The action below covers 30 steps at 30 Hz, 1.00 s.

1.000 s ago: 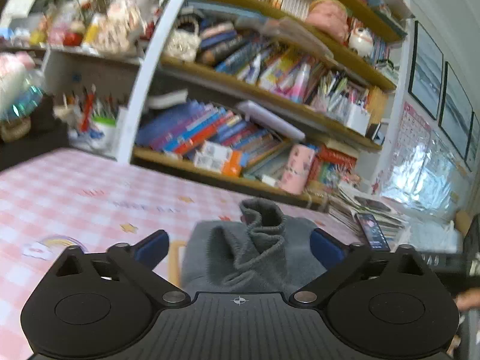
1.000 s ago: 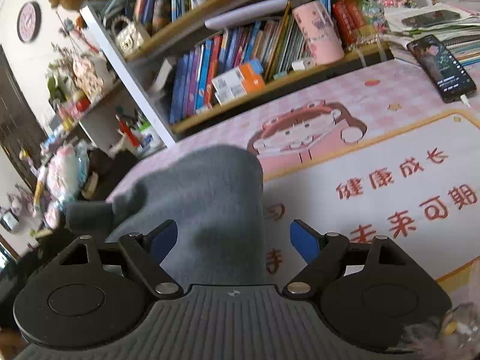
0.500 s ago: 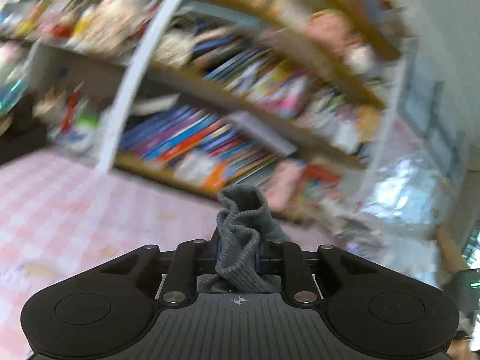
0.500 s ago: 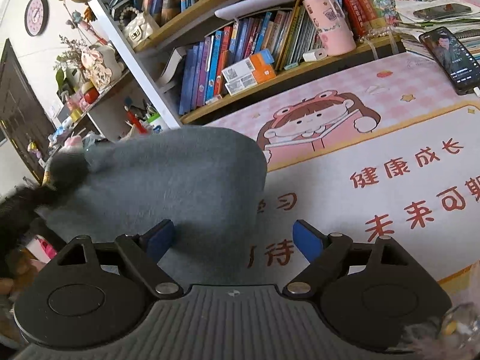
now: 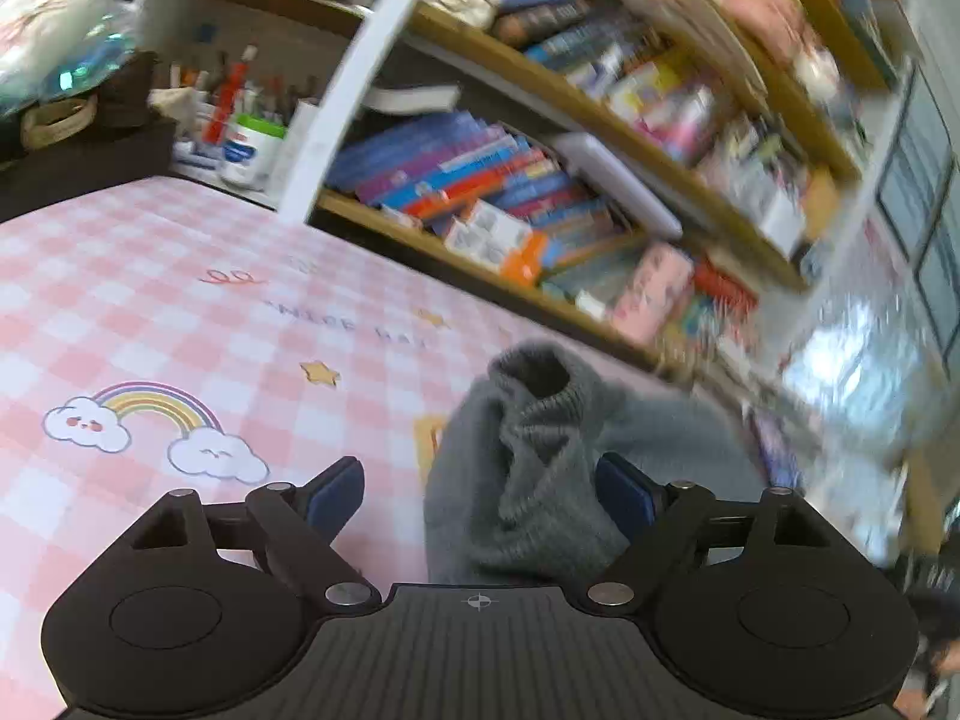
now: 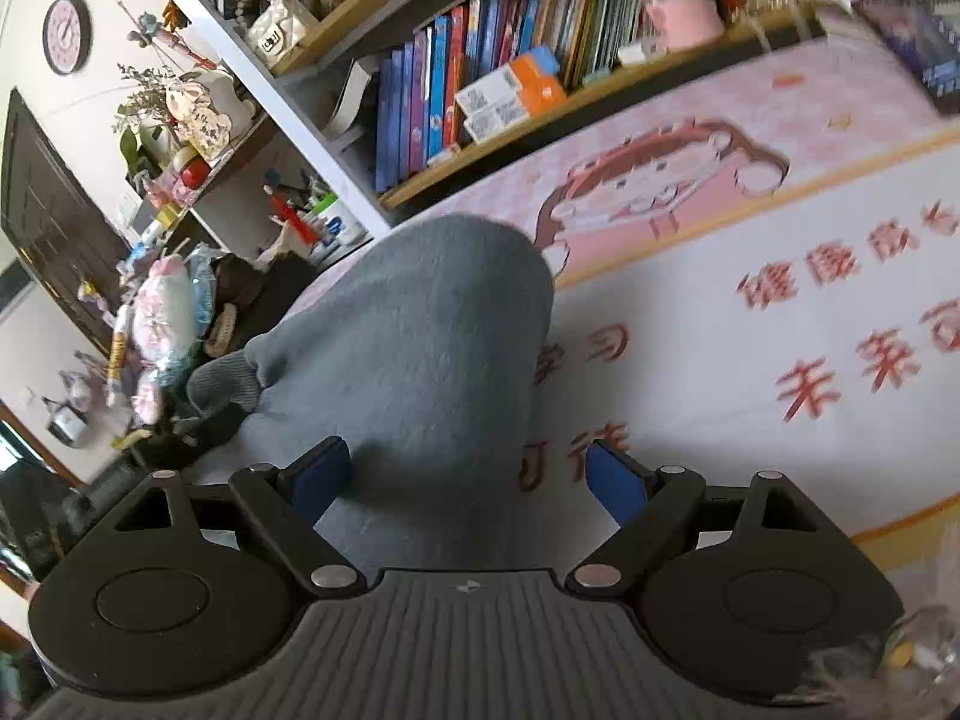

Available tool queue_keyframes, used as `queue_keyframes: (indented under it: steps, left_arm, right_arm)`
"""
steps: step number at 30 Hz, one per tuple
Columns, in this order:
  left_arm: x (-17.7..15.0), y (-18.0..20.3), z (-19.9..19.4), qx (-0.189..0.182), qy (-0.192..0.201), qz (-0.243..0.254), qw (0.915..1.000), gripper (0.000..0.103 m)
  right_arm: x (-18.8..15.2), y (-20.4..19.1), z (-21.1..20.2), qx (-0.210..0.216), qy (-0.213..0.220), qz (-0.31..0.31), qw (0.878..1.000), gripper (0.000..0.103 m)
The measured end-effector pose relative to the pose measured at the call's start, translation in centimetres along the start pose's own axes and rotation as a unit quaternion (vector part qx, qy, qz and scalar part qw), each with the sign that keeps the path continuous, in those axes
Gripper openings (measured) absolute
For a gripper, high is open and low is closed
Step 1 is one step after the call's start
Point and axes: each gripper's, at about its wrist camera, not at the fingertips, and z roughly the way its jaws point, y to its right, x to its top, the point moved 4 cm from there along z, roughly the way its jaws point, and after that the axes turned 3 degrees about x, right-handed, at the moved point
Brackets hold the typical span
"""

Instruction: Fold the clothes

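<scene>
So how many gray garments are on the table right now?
1: the gray garment lies on the pink table cover, spanning both open grippers. More may be hidden outside view.

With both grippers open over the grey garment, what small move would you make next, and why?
Probably close the left gripper on the bunched ribbed cuff of the grey garment. Its jaws have just opened, the cuff stands crumpled between them, and the right gripper holds nothing.

A child's room at home: a wooden bookshelf (image 6: 456,84) crammed with picture books, a pink cartoon desk (image 5: 180,312) mat, plush toys (image 6: 156,324), a wall clock (image 6: 67,34).
</scene>
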Motion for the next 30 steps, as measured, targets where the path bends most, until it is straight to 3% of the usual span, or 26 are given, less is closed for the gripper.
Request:
queue_keyframes:
  steps: [4,12,15,19,24,30]
  left_arm:
    - [-0.1,0.2,0.3,-0.008,-0.005,-0.01,0.9999,0.084]
    - [-0.8,-0.9,1.4,-0.047,-0.035,-0.094,0.9939,0.068]
    - [-0.8,-1.2,1.6,-0.054,-0.042,-0.112,0.9913,0.062]
    - [-1.0,-0.5,0.7,-0.052,-0.056,-0.135,0.9879,0.057]
    - [-2.1,1.7,-1.1,-0.075,-0.078,-0.134,0.9851,0.058]
    - [-2.3,1.2,-0.6,-0.064,-0.081,-0.128,0.9864,0.073]
  right_arm:
    - [0.0,0.0,0.0,0.003,-0.003,0.003,1.0,0.085]
    - [0.1,0.3,0.1,0.012,-0.007,0.008,1.0,0.085]
    - [0.1,0.3,0.1,0.021,-0.009,0.01,1.0,0.078]
    - [0.5,0.3,-0.3,0.019,0.003,0.006,1.0,0.06]
    - [1.5,1.6,-1.3,-0.017,0.032,0.014,0.999,0.058]
    - [1.6,1.7,-1.0,-0.007,0.015,0.01,1.0,0.065]
